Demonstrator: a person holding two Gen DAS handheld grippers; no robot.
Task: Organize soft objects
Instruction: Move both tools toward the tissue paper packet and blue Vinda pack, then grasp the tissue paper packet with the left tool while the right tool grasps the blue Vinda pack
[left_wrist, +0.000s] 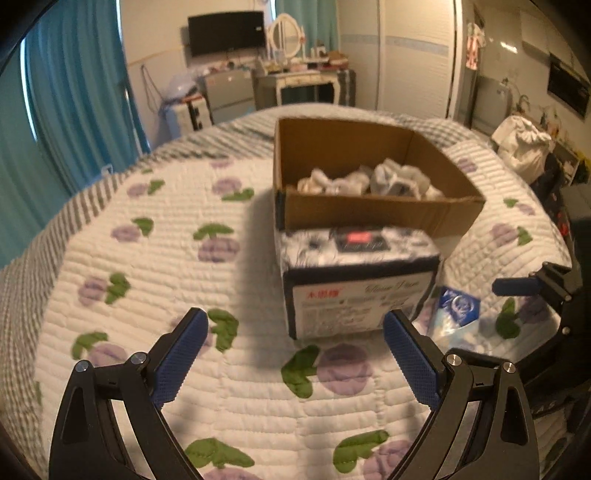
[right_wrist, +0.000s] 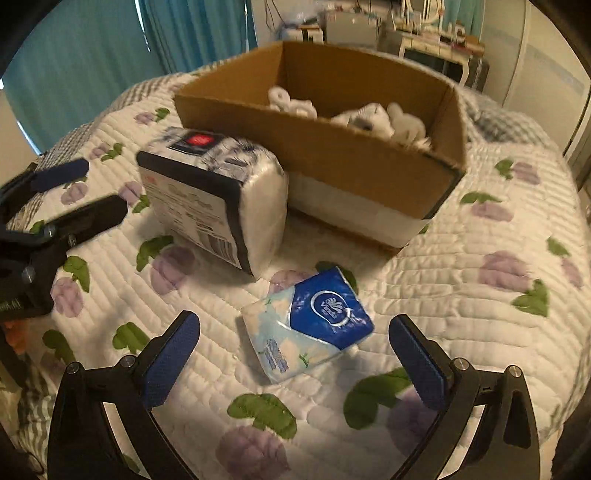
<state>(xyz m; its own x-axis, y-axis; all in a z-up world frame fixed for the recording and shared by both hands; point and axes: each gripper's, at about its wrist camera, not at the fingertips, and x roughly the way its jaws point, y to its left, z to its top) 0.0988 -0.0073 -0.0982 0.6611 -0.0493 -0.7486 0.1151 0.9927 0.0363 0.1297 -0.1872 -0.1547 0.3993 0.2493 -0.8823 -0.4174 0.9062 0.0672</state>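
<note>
Quilted floral bedspread (left_wrist: 155, 258), teal curtains (left_wrist: 74, 92), cardboard box (left_wrist: 369, 214)

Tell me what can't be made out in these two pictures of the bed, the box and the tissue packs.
- Cardboard box contents: both views, near wall hides all but the tops of the white soft items.
- Large tissue pack: print blurred, unreadable in both views.
- Small blue tissue pack: left wrist view, partly behind the left gripper finger; whole in the right view, ahead of the right gripper.
</note>
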